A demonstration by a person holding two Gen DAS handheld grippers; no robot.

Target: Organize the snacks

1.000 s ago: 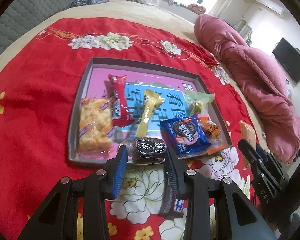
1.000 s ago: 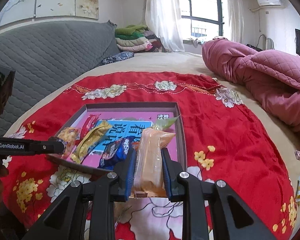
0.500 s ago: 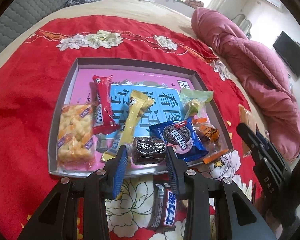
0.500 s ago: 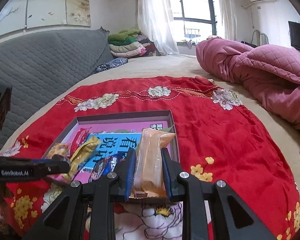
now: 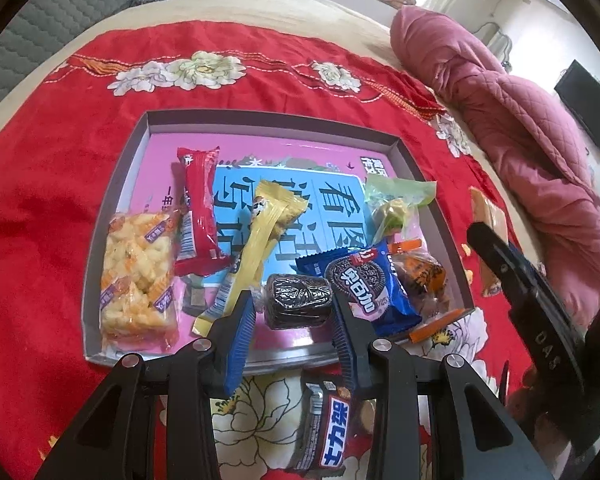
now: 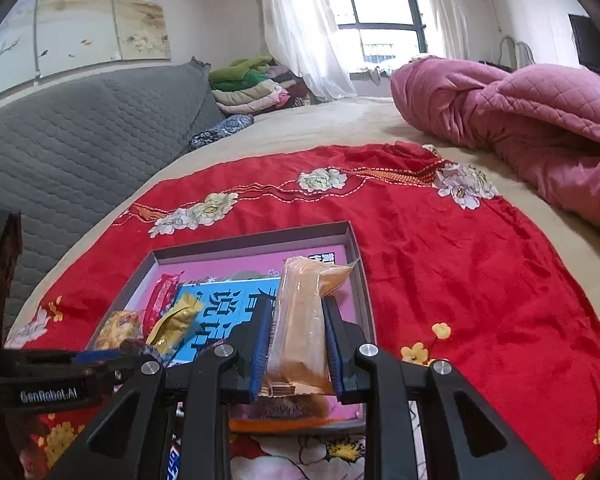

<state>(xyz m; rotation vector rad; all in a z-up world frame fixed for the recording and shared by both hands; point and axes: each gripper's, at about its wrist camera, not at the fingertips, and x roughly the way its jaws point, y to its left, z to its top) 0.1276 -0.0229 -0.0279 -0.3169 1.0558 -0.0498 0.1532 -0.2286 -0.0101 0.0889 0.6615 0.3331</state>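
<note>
My left gripper (image 5: 294, 308) is shut on a dark wrapped chocolate cake (image 5: 298, 300), held over the near edge of the grey tray (image 5: 118, 184). Lying in the tray are a puffed-corn pack (image 5: 138, 276), a red bar (image 5: 198, 212), a yellow stick (image 5: 262, 236), a green candy bag (image 5: 396, 204), a blue Oreo pack (image 5: 360, 284) and an orange snack (image 5: 424, 276). My right gripper (image 6: 296, 340) is shut on an orange wafer pack (image 6: 300, 320), over the tray's (image 6: 356, 248) right side. From the left wrist view, that wafer pack (image 5: 488, 220) shows at the right.
A Snickers bar (image 5: 328, 428) lies on the red flowered cloth (image 5: 52, 200) just before the tray. A crumpled pink quilt (image 6: 520, 120) is at the right, a grey headboard (image 6: 80, 136) at the left, folded blankets (image 6: 256, 88) far back.
Both grippers moved forward over the tray, each keeping its snack. The tray now sits closer and lower in both views, and the Snickers bar has come into sight under the left gripper.
</note>
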